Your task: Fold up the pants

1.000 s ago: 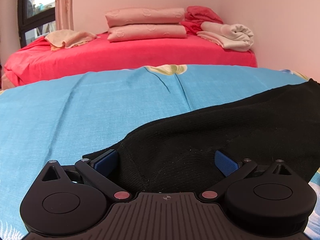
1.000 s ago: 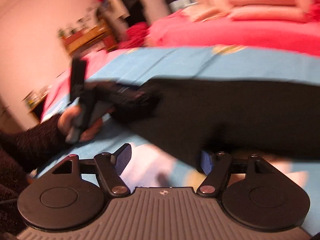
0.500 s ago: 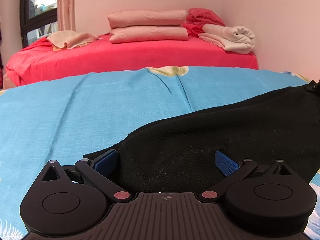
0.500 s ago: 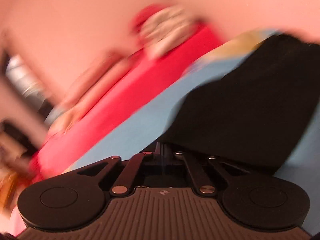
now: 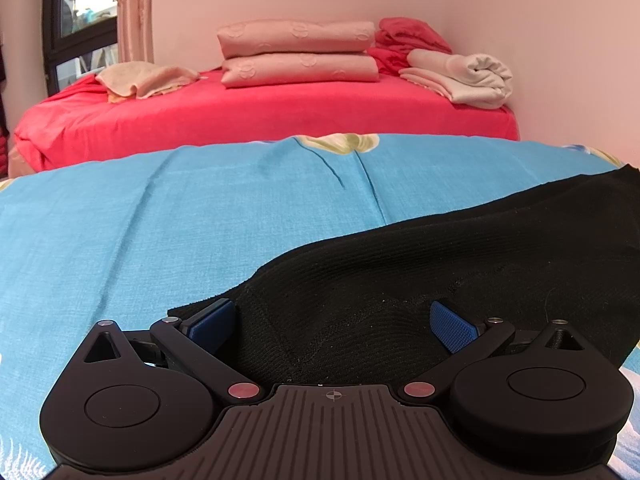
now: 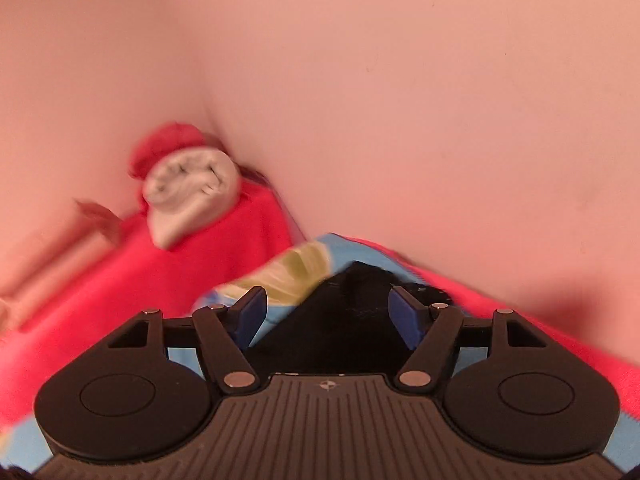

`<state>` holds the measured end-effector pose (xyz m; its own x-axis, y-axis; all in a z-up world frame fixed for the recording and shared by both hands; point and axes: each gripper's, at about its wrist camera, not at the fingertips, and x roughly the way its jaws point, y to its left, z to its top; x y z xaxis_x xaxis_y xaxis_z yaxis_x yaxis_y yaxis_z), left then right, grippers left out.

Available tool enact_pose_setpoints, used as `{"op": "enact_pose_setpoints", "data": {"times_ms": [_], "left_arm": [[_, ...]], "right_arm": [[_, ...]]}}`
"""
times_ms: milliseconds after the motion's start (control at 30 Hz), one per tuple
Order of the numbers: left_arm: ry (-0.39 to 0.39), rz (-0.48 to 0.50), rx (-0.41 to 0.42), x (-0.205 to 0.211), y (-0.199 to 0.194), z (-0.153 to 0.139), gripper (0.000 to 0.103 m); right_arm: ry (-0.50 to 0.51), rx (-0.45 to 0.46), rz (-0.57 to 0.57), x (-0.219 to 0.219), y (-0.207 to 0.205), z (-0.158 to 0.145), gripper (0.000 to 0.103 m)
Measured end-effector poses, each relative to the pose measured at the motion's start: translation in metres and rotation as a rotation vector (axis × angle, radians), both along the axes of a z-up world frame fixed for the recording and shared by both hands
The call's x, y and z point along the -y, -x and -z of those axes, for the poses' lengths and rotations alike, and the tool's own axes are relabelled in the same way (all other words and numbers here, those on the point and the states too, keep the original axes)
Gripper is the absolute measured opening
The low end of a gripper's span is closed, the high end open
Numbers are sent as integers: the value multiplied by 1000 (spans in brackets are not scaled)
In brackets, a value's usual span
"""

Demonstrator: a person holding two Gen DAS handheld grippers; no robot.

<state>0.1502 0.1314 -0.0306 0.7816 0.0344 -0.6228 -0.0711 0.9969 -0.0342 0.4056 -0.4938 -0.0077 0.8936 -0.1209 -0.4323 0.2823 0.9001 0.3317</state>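
Left gripper (image 5: 334, 322) wide open over the near end of black pants (image 5: 460, 264), pads off the cloth, right gripper (image 6: 326, 308) opening above the pants' (image 6: 344, 312) other end, nothing pinched, pants flat on a blue sheet (image 5: 140, 220), red bed (image 5: 260, 116) beyond.

pink walls (image 5: 520, 8) | red bed (image 5: 280, 116) by corner | dark-framed window (image 5: 76, 20) left | pink curtain (image 5: 136, 8)

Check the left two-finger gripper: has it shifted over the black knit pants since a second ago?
No. The left gripper stays put: the black knit pants and stacked pink pillows sit where they were in its view, jaws open.
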Motion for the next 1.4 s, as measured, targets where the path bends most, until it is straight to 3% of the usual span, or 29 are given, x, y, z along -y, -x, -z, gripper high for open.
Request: {"op": "enact_pose_setpoints", "data": {"times_ms": [100, 133, 200, 233, 333, 400, 467, 533, 567, 633, 733, 800, 967, 1133, 1300, 1400], "left_arm": [[-1, -3, 0, 0, 0, 0, 103], [-1, -4, 0, 0, 0, 0, 103], [-1, -4, 1, 0, 0, 0, 103], [-1, -4, 0, 0, 0, 0, 103], [0, -5, 1, 0, 0, 0, 103], [-1, -5, 2, 0, 0, 0, 103], [-3, -7, 1, 0, 0, 0, 103], [-7, -9, 2, 1, 0, 0, 103], [-10, -10, 2, 1, 0, 0, 103], [-14, -12, 2, 2, 0, 0, 103], [-24, -17, 2, 3, 0, 0, 103], [-34, -22, 2, 6, 1, 0, 103], [-51, -26, -19, 9, -2, -1, 103], [-65, -33, -35, 11, -4, -2, 103], [-67, -35, -40, 13, -6, -2, 103], [-67, -34, -41, 13, -6, -2, 103]], "right_arm": [[96, -40, -30, -17, -12, 14, 67], [167, -53, -31, -24, -19, 18, 58], [255, -140, -51, -35, -35, 37, 33], [255, -122, -51, -36, -35, 36, 9], [312, -83, -26, -39, -30, 18, 9], [266, -48, -10, -28, -29, 9, 9], [240, -85, 42, -20, -35, 15, 12], [230, -181, 39, -16, -46, 30, 16], [227, -150, 52, -16, -40, 25, 22], [210, -118, 87, -15, -25, 14, 50], [260, -70, 114, -24, -2, -1, 65], [315, -67, 55, -39, 13, -8, 71], [326, -140, -172, -91, 45, -7, 79], [280, -165, -374, -145, 83, -7, 80], [477, -149, -526, -207, 106, -5, 79], [540, -127, -623, -229, 121, -4, 79]]}}
